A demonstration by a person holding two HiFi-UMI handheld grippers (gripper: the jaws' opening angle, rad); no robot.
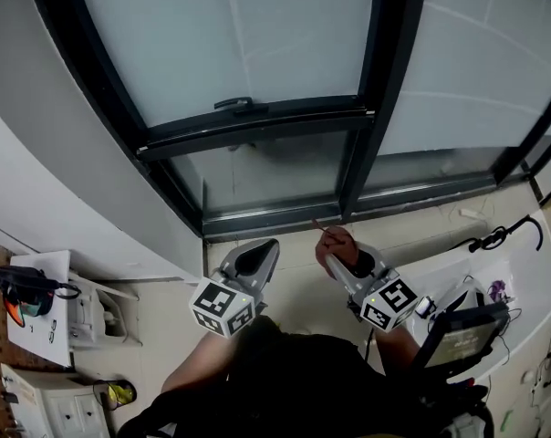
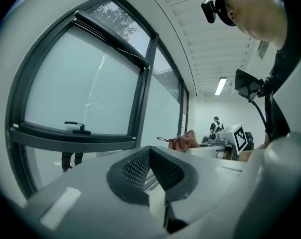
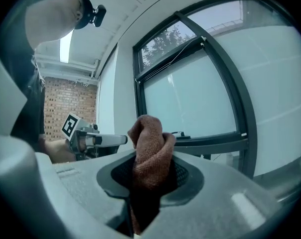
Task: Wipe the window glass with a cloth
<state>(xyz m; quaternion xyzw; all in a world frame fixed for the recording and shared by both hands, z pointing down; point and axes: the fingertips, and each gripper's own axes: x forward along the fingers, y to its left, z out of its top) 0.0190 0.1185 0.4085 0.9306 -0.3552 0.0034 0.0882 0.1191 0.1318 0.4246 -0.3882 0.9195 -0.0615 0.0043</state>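
**Head view: cloth gripped below the window**

The right gripper (image 1: 345, 255) is clamped on a bunched reddish-brown cloth (image 1: 337, 243), which pokes up from between its fingers. The right gripper view confirms that grip. The left gripper (image 1: 260, 255) sits at about 9 o'clock from the cloth, a little apart. Its fingers are pressed together with nothing between them, as the left gripper view shows. The window glass (image 1: 257, 35) lies at 12 o'clock from both grippers, apart from the cloth. A dark handle (image 1: 234, 104) sits on the frame (image 1: 257, 128) below the pane.
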